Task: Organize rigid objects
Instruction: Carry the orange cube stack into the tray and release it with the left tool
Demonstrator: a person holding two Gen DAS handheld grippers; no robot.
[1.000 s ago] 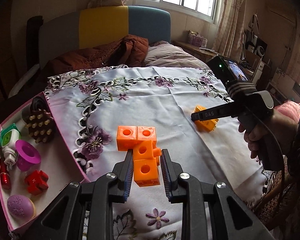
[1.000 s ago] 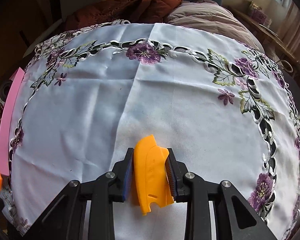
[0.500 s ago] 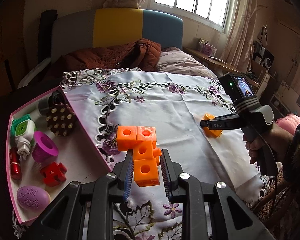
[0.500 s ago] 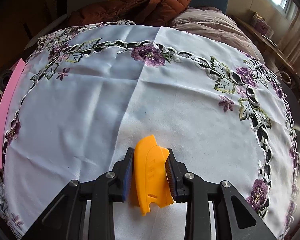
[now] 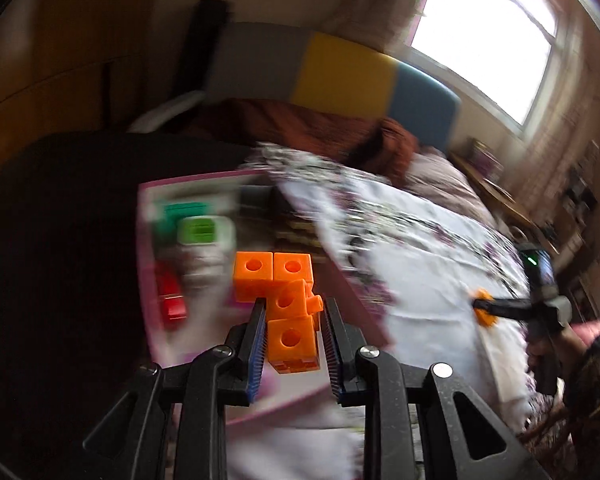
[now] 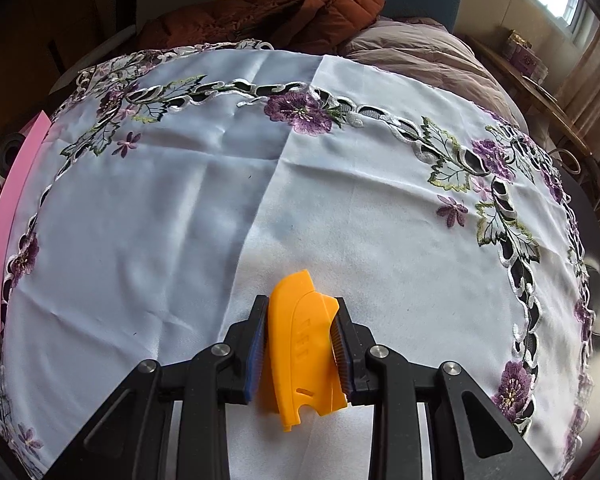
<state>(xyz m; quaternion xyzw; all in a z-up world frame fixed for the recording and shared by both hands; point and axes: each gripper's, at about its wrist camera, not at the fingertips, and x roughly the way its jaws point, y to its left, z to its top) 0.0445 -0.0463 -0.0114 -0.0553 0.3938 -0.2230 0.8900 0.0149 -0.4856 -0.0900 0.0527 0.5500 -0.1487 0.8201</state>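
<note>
My left gripper (image 5: 294, 320) is shut on an orange cluster of linked cubes (image 5: 286, 296) and holds it above the pink tray (image 5: 148, 280); this view is motion-blurred. My right gripper (image 6: 300, 320) is shut on a yellow-orange plastic piece (image 6: 300, 344) just above the white embroidered tablecloth (image 6: 180, 220). In the left wrist view the right gripper (image 5: 500, 308) shows at the right edge with that yellow-orange piece (image 5: 485, 312) over the cloth.
The pink tray holds a green and white item (image 5: 204, 232), a red item (image 5: 172, 300) and dark items (image 5: 260, 200), all blurred. Its pink edge (image 6: 16, 200) shows at the left of the right wrist view. A bed with a brown jacket (image 6: 280, 12) lies behind the table.
My left gripper has swung left with the cube cluster, from over the cloth to over the pink tray. My right gripper has barely moved and still grips the yellow-orange piece.
</note>
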